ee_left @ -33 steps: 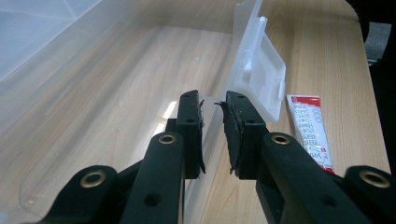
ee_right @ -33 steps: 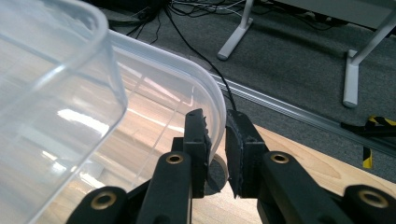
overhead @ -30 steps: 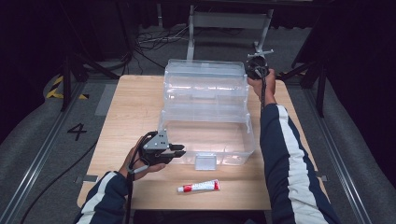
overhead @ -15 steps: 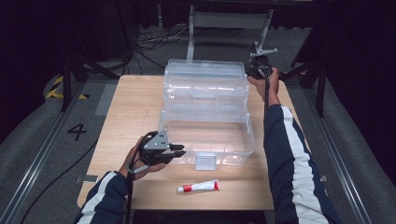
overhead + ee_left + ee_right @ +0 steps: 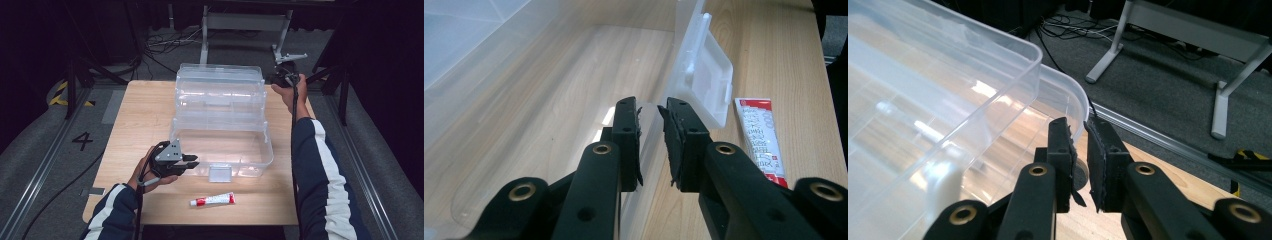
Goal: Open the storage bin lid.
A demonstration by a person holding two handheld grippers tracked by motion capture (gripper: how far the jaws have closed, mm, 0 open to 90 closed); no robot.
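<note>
- Left gripper (image 5: 651, 145) pinches the box (image 5: 220, 145) front wall; a slip lets the box slide.
- Right gripper (image 5: 1080, 160) pinches the lid (image 5: 948, 85) rim; jerking could tip it.

A wooden table (image 5: 145, 115) is seen, on which a clear plastic box (image 5: 220, 145) with raised lid is placed. A red-and-white tube (image 5: 212, 200) is laid near its front edge.

A lab or recording studio set-up: a plain wooden table (image 5: 150, 115) stands alone on grey carpet (image 5: 45, 145), ringed by black curtains, metal floor rails (image 5: 35, 185), loose cables (image 5: 160, 42), yellow-black hazard tape (image 5: 60, 92), a white floor number "4" (image 5: 83, 140) and a grey metal stand (image 5: 245, 22)
</note>
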